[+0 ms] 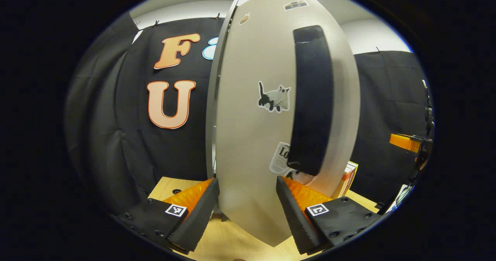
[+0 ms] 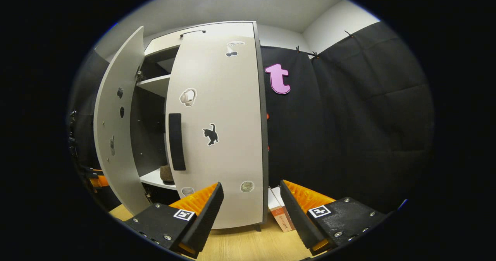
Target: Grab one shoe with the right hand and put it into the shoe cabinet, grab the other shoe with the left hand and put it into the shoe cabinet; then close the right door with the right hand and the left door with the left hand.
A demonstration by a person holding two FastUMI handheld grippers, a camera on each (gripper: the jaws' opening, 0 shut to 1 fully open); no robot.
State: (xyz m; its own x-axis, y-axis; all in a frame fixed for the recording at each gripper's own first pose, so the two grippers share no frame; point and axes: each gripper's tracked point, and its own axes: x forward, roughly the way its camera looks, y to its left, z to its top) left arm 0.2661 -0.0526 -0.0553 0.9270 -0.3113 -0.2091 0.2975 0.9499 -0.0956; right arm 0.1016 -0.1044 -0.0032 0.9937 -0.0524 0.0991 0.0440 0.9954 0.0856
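In the left gripper view, my left gripper (image 1: 247, 210) spreads its fingers around the left door's (image 1: 252, 137) near edge, apparently without touching. In the right gripper view, my right gripper (image 2: 252, 210) gapes before the closed right door (image 2: 221, 137); a shoe (image 2: 167, 174) rests inside the shoe cabinet (image 2: 155, 84).

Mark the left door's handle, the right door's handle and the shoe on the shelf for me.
left door handle (image 1: 312, 98), left gripper view, middle of the dark vertical strip.
right door handle (image 2: 175, 141), right gripper view, middle of the dark strip.
shoe (image 2: 167, 174), right gripper view, the part showing past the right door's edge.
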